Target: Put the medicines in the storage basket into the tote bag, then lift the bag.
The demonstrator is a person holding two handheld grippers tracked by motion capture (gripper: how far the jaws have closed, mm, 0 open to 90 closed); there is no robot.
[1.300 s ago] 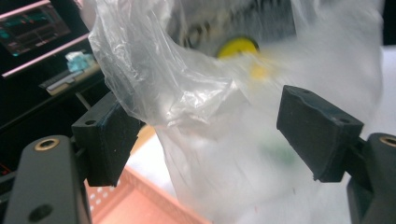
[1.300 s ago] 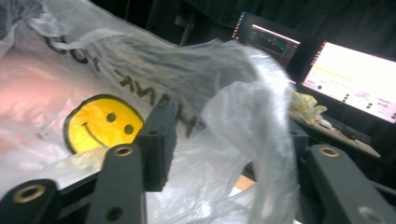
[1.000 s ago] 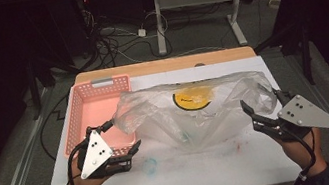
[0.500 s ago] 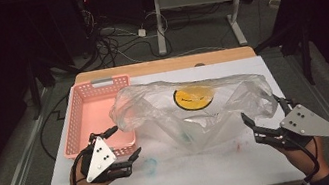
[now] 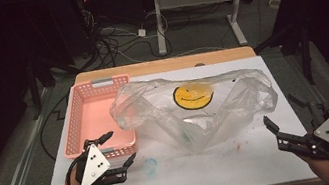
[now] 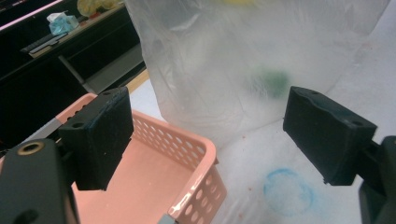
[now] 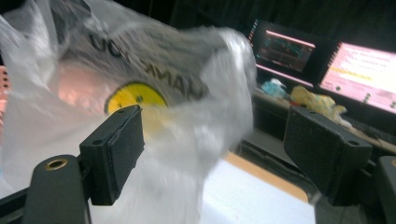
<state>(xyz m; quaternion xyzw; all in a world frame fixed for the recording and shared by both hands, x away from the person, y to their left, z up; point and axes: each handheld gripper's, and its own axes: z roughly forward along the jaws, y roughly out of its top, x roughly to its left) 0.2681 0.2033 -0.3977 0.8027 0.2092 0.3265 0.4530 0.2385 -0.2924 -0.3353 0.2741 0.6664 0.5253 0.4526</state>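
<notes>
At table centre lies the plastic bag (image 5: 196, 110), the basket (image 5: 91, 120) touching it at 9 o'clock. My left gripper (image 5: 114, 151) and right gripper (image 5: 286, 135) are both spread wide, empty. I judge re-gripping next: pinch opposite bag edges, pull evenly.

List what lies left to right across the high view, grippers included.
Left gripper → pink basket → clear plastic bag → right gripper.
</notes>
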